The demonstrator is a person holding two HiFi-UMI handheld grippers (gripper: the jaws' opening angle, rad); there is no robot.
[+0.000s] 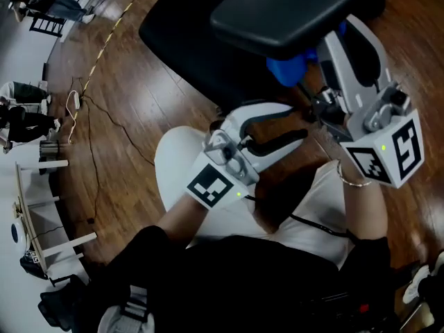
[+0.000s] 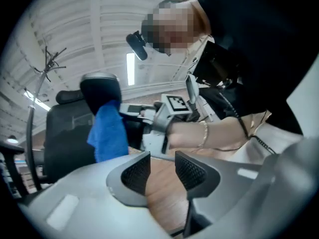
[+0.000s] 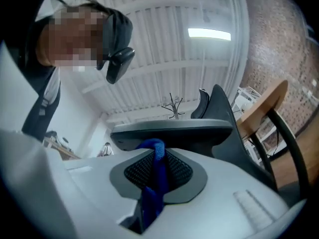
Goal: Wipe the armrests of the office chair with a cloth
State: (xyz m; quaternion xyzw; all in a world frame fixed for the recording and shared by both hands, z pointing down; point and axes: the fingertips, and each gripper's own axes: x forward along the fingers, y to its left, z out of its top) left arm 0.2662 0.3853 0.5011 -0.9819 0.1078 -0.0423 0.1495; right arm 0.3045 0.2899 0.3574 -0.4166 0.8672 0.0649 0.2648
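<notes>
A: So, is there any writing to read off?

B: Only square black-and-white markers (image 1: 210, 186), patterns rather than words. One marked face shows on the left cube (image 1: 220, 179), two on the right cube (image 1: 388, 151).

A: And the count?

B: Two grippers, one blue cloth (image 1: 288, 69), one armrest (image 1: 291, 16) of the office chair (image 1: 180, 33) in the head view, and one bracelet (image 1: 354, 180) on the right wrist.

A: How are the hands posed?

B: The left gripper (image 2: 162, 158) lies about level and points across toward the right hand. Its jaws stand apart, released, with only the wooden floor (image 2: 164, 198) showing between the pads. The right gripper (image 3: 158, 158) tilts upward toward the underside of the armrest pad and is clenched on the cloth.

A: Where exactly is the cloth?

B: It is pinched between the right pads. A fold pokes up past the tips, just under the armrest's edge, and the rest trails down behind the jaws. In the left gripper view it hangs at the end of the pad. Whether it touches the pad, I cannot tell.
</notes>
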